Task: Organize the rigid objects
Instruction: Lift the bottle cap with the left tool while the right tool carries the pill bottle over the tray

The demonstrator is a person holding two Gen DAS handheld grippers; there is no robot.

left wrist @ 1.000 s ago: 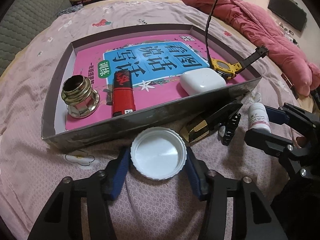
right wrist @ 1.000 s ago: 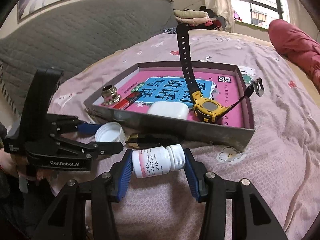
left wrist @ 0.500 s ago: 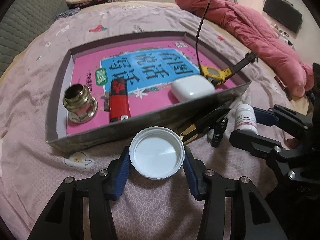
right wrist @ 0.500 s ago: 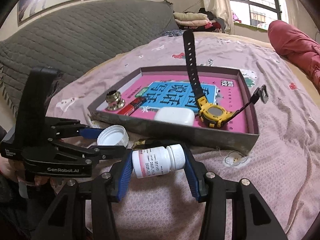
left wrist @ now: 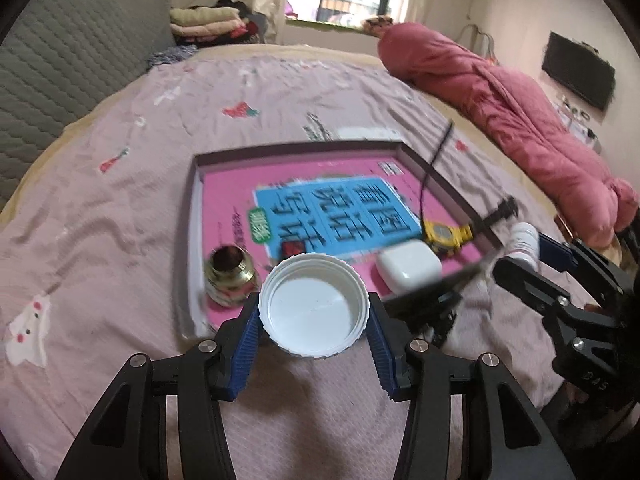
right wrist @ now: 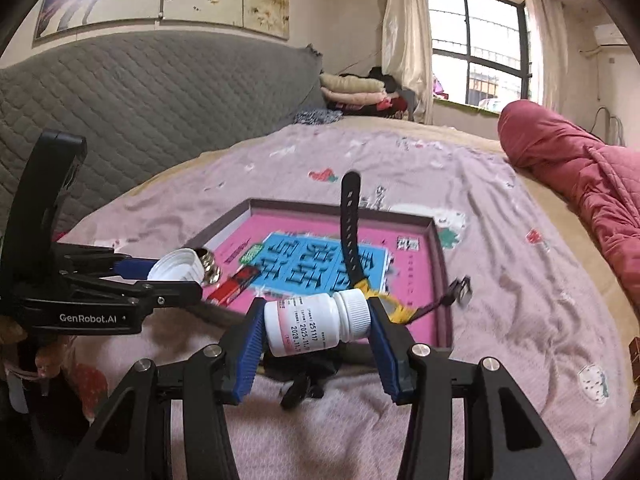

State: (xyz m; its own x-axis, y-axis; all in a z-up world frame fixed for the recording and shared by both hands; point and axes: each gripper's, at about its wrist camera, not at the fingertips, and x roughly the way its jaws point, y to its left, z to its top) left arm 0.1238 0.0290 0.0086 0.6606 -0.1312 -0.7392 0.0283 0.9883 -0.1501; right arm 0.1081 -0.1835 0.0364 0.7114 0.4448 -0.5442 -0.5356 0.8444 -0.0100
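My left gripper (left wrist: 314,316) is shut on a white jar lid (left wrist: 313,306), hollow side up, held above the near wall of a shallow grey tray (left wrist: 188,264) on the bed. My right gripper (right wrist: 316,326) is shut on a small white pill bottle (right wrist: 316,325) lying sideways between the blue pads, lifted off the bedspread in front of the tray (right wrist: 440,256). Each gripper shows in the other's view: the right one (left wrist: 532,252) at the tray's right corner, the left one (right wrist: 176,270) at its left. A pink book lines the tray floor.
In the tray lie a brass fitting (left wrist: 230,278), a red lighter (right wrist: 236,285), a white earbud case (left wrist: 408,266) and a yellow watch (left wrist: 444,236) with a black strap (right wrist: 350,224) standing up. A black clip (right wrist: 300,388) lies on the bedspread before the tray. A red quilt (left wrist: 500,112) lies at the right.
Both grippers have risen with their loads, the lid and the bottle now off the bedspread. The views tilted up, so the tray sits lower and more of the room shows.
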